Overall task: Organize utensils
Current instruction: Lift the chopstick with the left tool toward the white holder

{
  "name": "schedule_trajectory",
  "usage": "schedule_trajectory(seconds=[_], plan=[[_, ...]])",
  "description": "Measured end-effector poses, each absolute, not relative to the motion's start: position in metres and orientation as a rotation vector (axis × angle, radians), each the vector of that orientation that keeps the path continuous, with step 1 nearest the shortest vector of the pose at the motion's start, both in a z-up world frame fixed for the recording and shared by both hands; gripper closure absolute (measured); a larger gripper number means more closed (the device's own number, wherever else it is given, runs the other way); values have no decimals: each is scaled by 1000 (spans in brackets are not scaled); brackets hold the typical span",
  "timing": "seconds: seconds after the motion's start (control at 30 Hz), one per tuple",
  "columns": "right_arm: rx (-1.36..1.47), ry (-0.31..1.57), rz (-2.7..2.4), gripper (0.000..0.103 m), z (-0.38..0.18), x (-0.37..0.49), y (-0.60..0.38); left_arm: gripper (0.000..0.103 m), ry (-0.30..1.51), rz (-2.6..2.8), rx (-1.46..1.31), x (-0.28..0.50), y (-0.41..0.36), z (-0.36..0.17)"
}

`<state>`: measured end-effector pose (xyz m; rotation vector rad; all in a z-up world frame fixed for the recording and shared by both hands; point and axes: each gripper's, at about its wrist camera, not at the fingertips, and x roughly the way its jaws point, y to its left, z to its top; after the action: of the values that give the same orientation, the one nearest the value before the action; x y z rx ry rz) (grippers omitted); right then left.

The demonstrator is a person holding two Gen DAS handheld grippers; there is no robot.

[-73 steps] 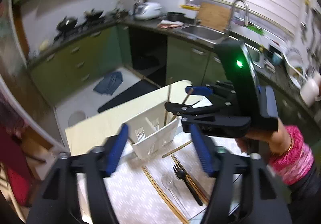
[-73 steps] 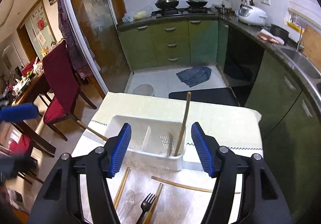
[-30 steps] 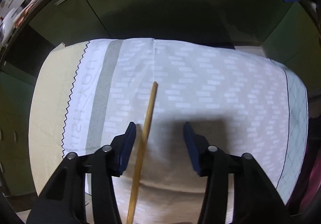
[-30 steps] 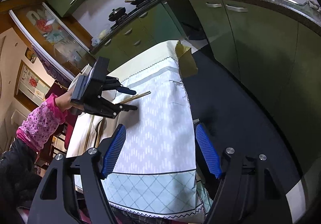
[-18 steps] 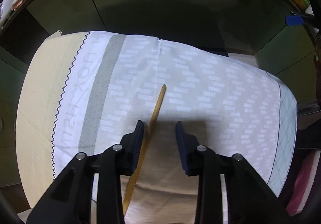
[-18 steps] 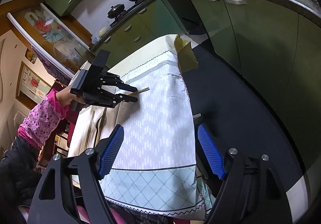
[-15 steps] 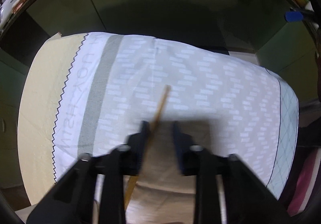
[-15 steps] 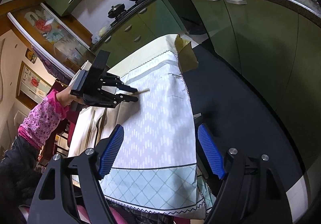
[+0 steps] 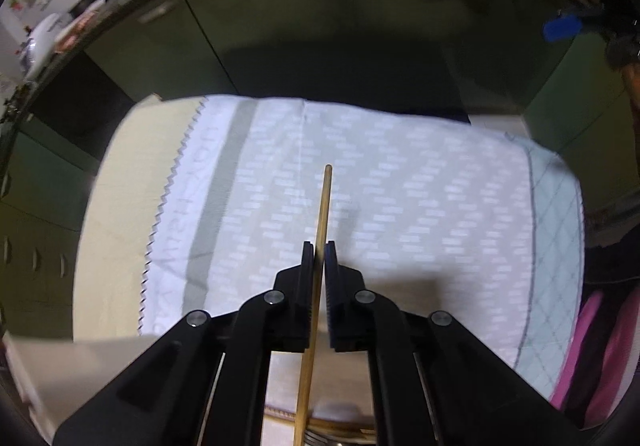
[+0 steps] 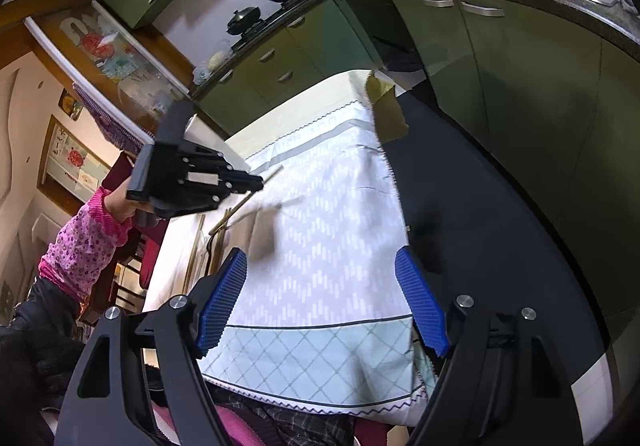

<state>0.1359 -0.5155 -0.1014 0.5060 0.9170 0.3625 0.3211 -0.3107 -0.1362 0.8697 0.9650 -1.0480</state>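
Wooden chopstick [image 9: 323,214] in left claw [image 9: 319,251] points forward along fingers.

Bare tablecloth [image 9: 420,182] ahead; cabinet fronts [image 10: 500,58] close beyond table edge.

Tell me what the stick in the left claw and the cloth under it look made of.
The chopstick in the left claw looks like bamboo or light wood: matte tan, round, no shine, though grain is too blurred to confirm. The tablecloth appears to be woven fabric, matte white with printed dashes; it drapes and creases over the table edge.
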Motion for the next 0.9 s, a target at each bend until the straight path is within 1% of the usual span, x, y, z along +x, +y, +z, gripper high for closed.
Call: schedule_trajectory(seconds=[0.4,0.9], plan=[[419,910,453,26,-83,132,-462,98,768,-940,733,261,-235,-50],[287,916,511,26,-63,124,-395,98,636,-809,529,210,-129,14]])
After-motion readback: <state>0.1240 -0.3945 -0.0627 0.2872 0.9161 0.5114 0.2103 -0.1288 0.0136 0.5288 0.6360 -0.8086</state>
